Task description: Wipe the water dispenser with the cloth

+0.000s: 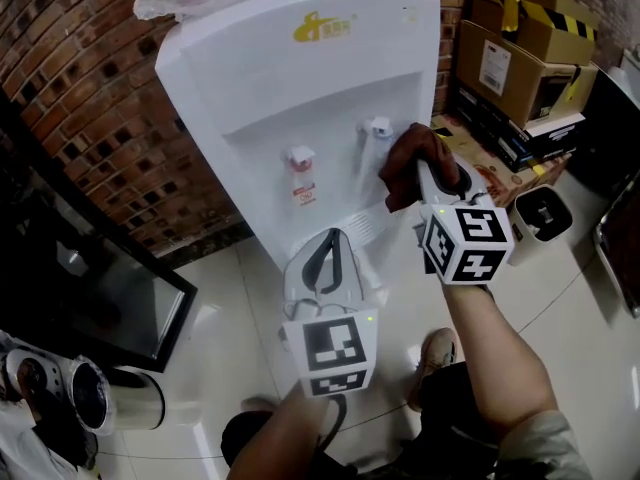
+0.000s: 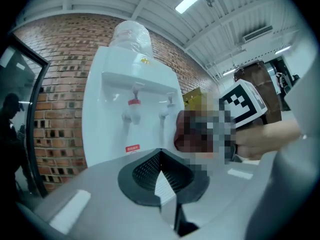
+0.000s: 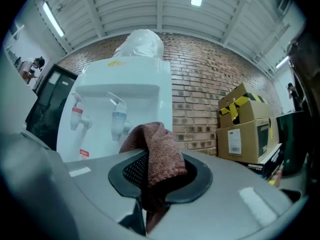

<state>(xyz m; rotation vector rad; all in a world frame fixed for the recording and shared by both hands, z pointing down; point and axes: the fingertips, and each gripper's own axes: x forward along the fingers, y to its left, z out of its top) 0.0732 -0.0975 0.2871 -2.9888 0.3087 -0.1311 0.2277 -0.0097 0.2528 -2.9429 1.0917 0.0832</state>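
Plainly, the main risk is the cloth (image 1: pixel 410 158) catching the blue tap (image 1: pixel 379 128) just beside it. A push on its lever could spill water, and drag on the panel could pull the bunched cloth from the grip. The right claw (image 1: pixel 425 170) is clamped on the cloth, which bulges past its tips close to the dispenser (image 1: pixel 300 78); whether they touch is unclear. The left claw (image 1: pixel 333 236) is closed and empty, near the drip tray (image 1: pixel 367 230).

The cloth (image 3: pixel 157 151) is coloured reddish-brown; the white water dispenser (image 1: pixel 300 83) is fitted with a red-capped tap (image 1: pixel 300 156) and a blue-capped tap (image 1: pixel 378 128).
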